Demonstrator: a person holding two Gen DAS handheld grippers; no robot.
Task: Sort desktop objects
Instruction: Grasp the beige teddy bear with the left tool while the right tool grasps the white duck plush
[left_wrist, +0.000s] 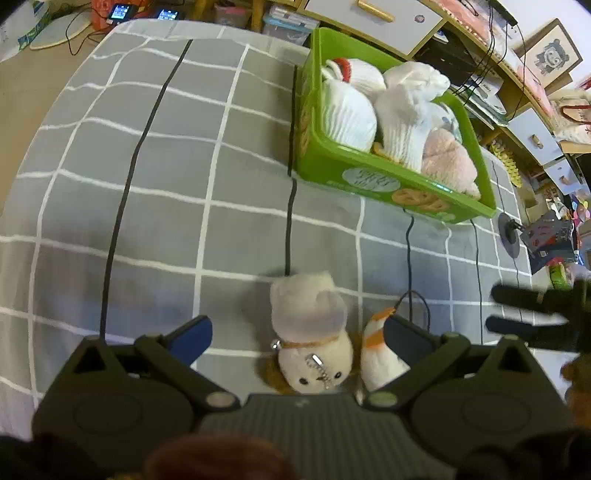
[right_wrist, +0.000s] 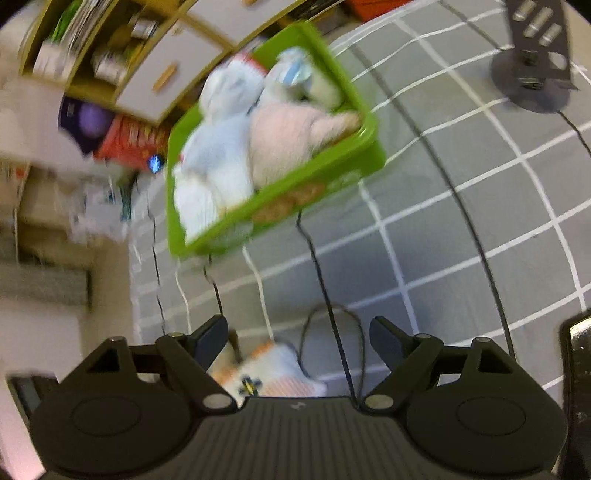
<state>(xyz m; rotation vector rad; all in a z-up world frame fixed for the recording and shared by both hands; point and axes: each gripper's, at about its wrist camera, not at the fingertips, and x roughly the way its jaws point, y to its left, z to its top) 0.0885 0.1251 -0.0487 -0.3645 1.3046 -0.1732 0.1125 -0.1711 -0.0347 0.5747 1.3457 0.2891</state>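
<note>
A cream plush bear with an orange collar lies on the grey checked cloth between the fingers of my left gripper, which is open around it without touching. A white and orange soft toy lies beside the bear, against the right finger. A green bin holding several white and pink plush toys stands farther back on the right. In the blurred right wrist view, my right gripper is open above the white and orange toy, with the green bin beyond it.
Black cables run across the cloth. A black round stand sits at the right edge; it also shows in the right wrist view. Shelves and drawers crowd the space behind the table.
</note>
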